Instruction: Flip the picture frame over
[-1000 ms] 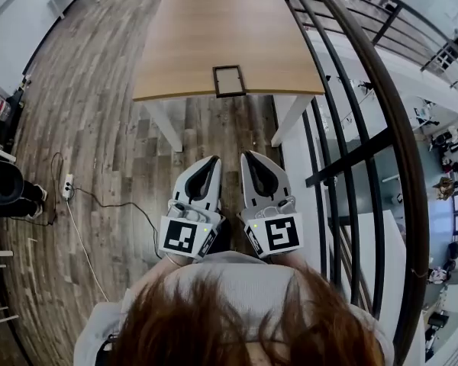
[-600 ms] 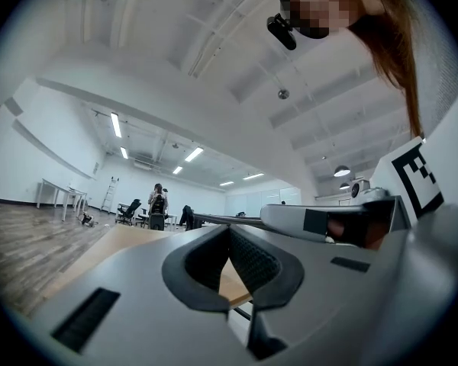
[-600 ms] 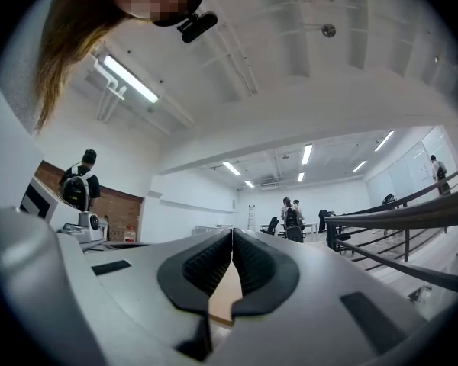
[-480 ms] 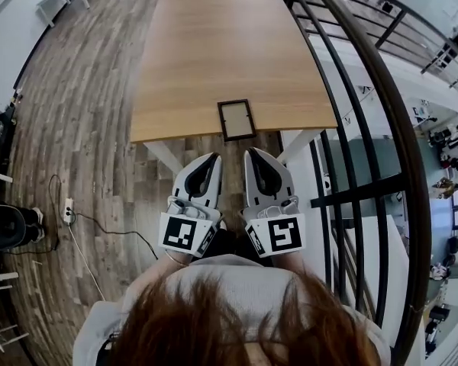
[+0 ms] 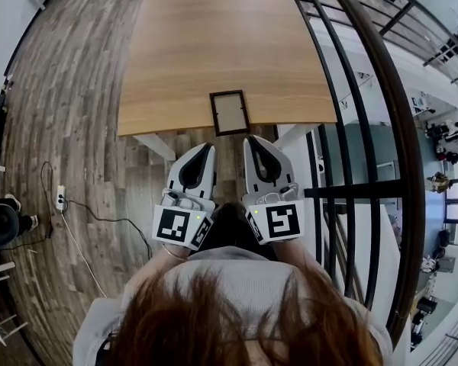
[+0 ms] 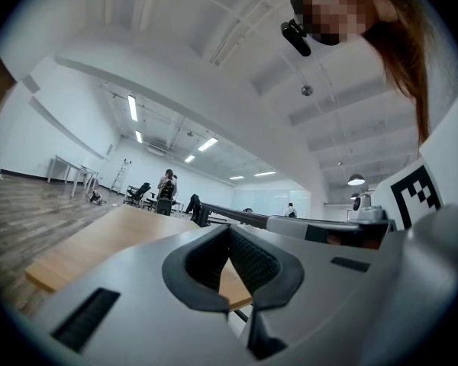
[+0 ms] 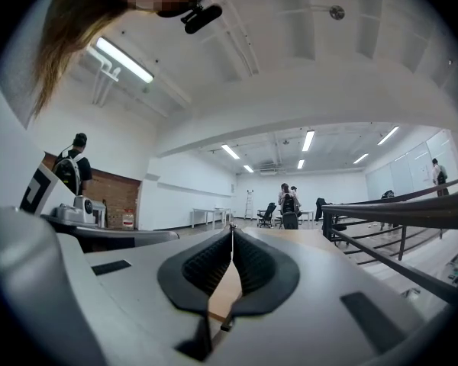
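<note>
I count one frame (image 5: pixel 230 113), and it lies flat on the one table (image 5: pixel 214 44), right at the table's near edge and a little right of that edge's middle. It has a dark border round a pale panel, and its long sides run away from me. Nothing else is on the tabletop.

Two grippers show in the head view, side by side and close to the person's chest. Each carries one marker cube. The left gripper (image 5: pixel 204 149) has its jaws together with nothing between them, and its own view shows the tips meeting with only the table's wood visible through the gap behind the pads. The right gripper (image 5: pixel 253 140) is the same: jaws closed, empty.

Both grippers point toward the table but stop short of it over the plank floor (image 5: pixel 84 128), clear of the frame, which sits ahead of the gap between the two tips.

One dark railing (image 5: pixel 366 128) curves down the right side. One power strip (image 5: pixel 59 198) lies on the floor at left with a cable (image 5: pixel 99 204) trailing from it.
</note>
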A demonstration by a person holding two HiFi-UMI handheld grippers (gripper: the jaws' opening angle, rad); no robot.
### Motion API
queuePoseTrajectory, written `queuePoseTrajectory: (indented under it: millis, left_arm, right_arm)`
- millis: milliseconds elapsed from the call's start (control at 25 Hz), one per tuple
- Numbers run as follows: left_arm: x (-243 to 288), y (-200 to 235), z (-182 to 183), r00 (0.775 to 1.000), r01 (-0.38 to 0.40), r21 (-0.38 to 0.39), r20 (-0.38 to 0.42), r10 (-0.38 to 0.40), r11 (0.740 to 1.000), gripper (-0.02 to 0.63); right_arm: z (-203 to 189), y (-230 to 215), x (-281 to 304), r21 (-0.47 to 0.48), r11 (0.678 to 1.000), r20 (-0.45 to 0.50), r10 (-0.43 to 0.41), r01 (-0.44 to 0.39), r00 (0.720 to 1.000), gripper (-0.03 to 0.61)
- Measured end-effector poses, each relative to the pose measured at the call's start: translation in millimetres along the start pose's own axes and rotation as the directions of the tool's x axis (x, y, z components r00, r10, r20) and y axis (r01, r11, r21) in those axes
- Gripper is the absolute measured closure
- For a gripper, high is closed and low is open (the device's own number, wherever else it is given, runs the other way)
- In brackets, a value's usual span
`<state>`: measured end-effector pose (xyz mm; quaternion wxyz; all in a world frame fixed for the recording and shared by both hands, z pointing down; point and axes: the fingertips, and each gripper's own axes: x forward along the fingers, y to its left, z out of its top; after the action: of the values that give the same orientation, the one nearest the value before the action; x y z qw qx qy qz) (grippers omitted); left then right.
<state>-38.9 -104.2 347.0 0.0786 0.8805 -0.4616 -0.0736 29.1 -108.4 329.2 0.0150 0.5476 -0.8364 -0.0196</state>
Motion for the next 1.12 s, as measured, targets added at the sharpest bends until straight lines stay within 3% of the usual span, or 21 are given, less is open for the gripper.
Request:
queuePoseTrajectory:
  millis: [160,280,360,520,600,720,840,960,1120]
  left_arm:
    - [4.0,4.9,-4.8,0.999,-0.033,-0.003,-0.010,0.033,0.999,0.607]
    - [0.5,10.6,-14.7,0.998,-0.056,-0.004,-0.031,0.056,0.998,0.607]
    - [-4.6,15.8,-22.5,0.996,-0.075,-0.008,-0.046,0.075,0.997,0.607]
    - [-13.9,31.1,-35.0,0.990,-0.123,-0.016,-0.072,0.122,0.992,0.607]
    - [-15.8,37.7,-39.3,0.987,-0.140,-0.019,-0.083,0.138,0.990,0.607]
    - [-17.4,41.9,-45.9,0.984,-0.149,-0.019,-0.100,0.146,0.989,0.607]
    - [-19.9,43.9,-50.7,0.982,-0.154,-0.024,-0.113,0.150,0.988,0.607]
    - [-21.4,47.7,-55.0,0.980,-0.158,-0.022,-0.127,0.154,0.987,0.607]
    - [-28.7,57.3,-61.7,0.973,-0.175,-0.012,-0.155,0.171,0.985,0.607]
  right_arm:
    - [-24.3,-6.0,14.9,0.002,0.999,-0.070,0.051,-0.051,0.996,0.563]
    - [-50.1,-3.3,28.7,-0.087,0.989,-0.143,0.107,-0.120,0.984,0.561]
    - [-71.6,1.4,36.0,-0.184,0.965,-0.206,0.148,-0.187,0.967,0.560]
    - [-123.9,8.1,47.2,-0.284,0.911,-0.350,0.193,-0.300,0.917,0.546]
    - [-147.6,10.9,52.2,-0.392,0.845,-0.433,0.178,-0.362,0.884,0.441]
    - [-175.6,11.8,59.8,-0.553,0.716,-0.505,0.120,-0.427,0.854,0.396]
    - [-204.8,8.9,70.5,-0.639,0.612,-0.554,0.055,-0.466,0.831,0.354]
    - [-234.8,1.7,83.0,-0.683,0.538,-0.593,-0.014,-0.494,0.805,0.333]
    - [-264.3,-2.8,98.7,-0.735,0.458,-0.587,-0.064,-0.499,0.807,0.333]
